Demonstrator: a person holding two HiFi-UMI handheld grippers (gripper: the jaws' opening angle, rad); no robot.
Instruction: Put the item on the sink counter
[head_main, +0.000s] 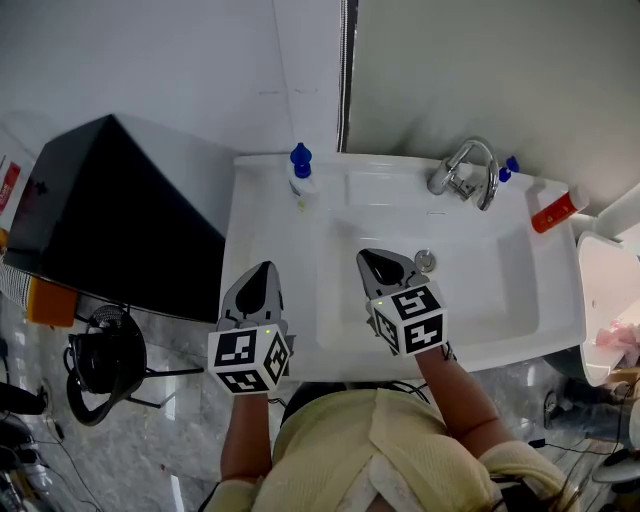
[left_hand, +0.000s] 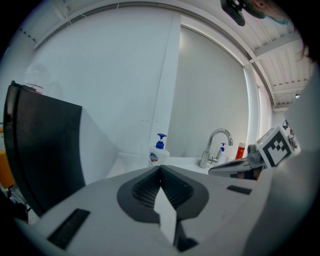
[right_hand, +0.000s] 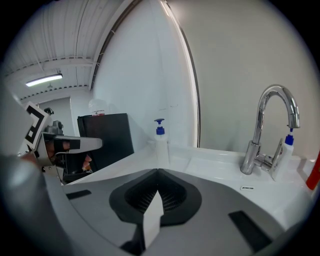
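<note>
A white sink counter (head_main: 262, 215) with a basin fills the middle of the head view. A white pump bottle with a blue top (head_main: 300, 175) stands on the counter at the basin's back left corner; it also shows as the pump bottle (left_hand: 159, 152) and the pump bottle (right_hand: 161, 142). My left gripper (head_main: 262, 272) hovers over the counter's left front part, shut and empty (left_hand: 160, 168). My right gripper (head_main: 373, 258) hangs over the basin, also shut with nothing in it (right_hand: 158, 171). Neither gripper touches the bottle.
A chrome faucet (head_main: 468, 170) stands at the back, with a small blue-capped bottle (head_main: 510, 168) and a red tube (head_main: 553, 211) to its right. A black cabinet (head_main: 100, 215) stands left of the sink, a fan (head_main: 105, 360) on the floor. A white bowl (head_main: 608, 300) is at right.
</note>
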